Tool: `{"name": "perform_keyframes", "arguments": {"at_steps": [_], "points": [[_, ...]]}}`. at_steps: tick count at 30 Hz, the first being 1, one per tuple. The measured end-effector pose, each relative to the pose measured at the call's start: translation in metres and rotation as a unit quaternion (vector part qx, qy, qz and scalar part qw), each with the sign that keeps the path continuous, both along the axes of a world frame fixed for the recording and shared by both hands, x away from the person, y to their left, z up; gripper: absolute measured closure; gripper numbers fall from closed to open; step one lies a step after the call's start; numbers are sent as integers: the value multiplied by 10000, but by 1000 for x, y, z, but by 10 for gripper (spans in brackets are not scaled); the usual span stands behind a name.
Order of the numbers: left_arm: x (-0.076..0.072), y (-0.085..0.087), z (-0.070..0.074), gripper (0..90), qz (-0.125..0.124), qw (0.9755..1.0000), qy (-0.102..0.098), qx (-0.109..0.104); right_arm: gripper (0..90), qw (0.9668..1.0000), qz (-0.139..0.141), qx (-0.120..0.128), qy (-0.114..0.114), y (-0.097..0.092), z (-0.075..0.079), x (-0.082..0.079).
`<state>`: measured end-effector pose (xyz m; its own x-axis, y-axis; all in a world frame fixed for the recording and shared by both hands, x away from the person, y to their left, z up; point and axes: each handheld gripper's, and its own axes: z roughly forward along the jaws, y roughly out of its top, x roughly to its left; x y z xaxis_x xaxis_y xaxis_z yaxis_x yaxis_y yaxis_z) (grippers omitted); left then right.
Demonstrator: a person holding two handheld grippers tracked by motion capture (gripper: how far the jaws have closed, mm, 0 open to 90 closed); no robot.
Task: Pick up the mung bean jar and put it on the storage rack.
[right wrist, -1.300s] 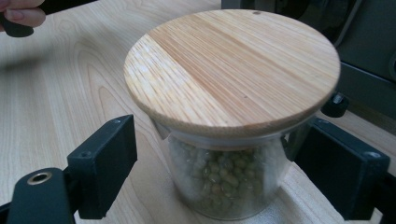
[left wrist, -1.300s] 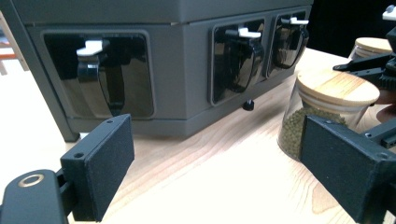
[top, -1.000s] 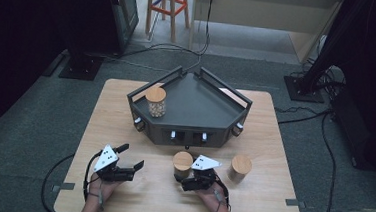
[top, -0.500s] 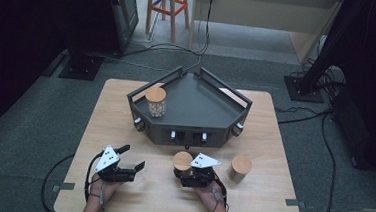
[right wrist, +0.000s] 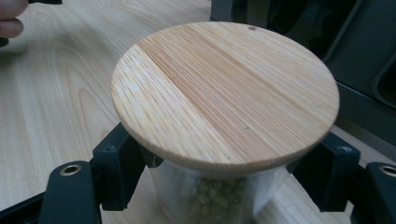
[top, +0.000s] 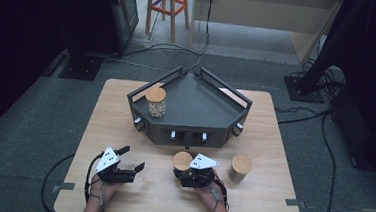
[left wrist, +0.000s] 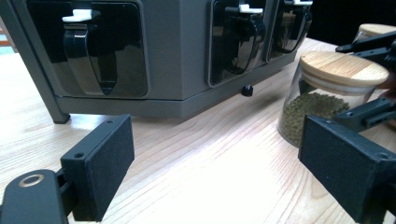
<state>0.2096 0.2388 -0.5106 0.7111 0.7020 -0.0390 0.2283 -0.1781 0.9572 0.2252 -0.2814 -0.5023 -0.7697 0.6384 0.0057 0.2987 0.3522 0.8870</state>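
We see the left gripper with jaws wide apart over bare table; dark rack far ahead, bean jar right, clamped by other gripper's jaws.

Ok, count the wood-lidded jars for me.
3. One jar on the tray, at its left; one jar in the right gripper, on the table; one jar standing free to its right. None seems hidden.

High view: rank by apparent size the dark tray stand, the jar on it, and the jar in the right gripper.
1. dark tray stand
2-3. jar on the stand and jar in the right gripper: look alike, no ranking.
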Motion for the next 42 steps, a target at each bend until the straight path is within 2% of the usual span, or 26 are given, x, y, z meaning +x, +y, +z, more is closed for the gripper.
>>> {"name": "perform_keyframes", "arguments": {"at_steps": [3, 10, 16, 23, 27, 32, 42], "points": [[0, 0, -1, 105, -11, 10000, 5, -18, 250, 10000, 23, -13, -43, 0, 2, -1], [0, -1, -1, 105, -18, 10000, 21, 1, 250, 9998, -25, 159, -79, -6, 8, -4], [0, -2, -1, 104, -31, 10000, -5, 50, 250, 9999, 9, 160, -50, -5, 12, -2], [0, -5, -2, 105, -50, 9999, 5, 112, 250, 9999, 87, 122, -10, -4, 24, 1], [0, -8, -2, 105, -108, 9997, -23, 215, 250, 9999, 106, 95, -35, -4, 31, 2], [1, -7, -3, 105, -127, 9998, 17, 163, 250, 9998, 131, 118, -28, -4, 38, 4], [1, -8, -2, 105, -108, 9996, 15, 253, 250, 9996, 254, 86, -35, 1, 53, 9]]}}
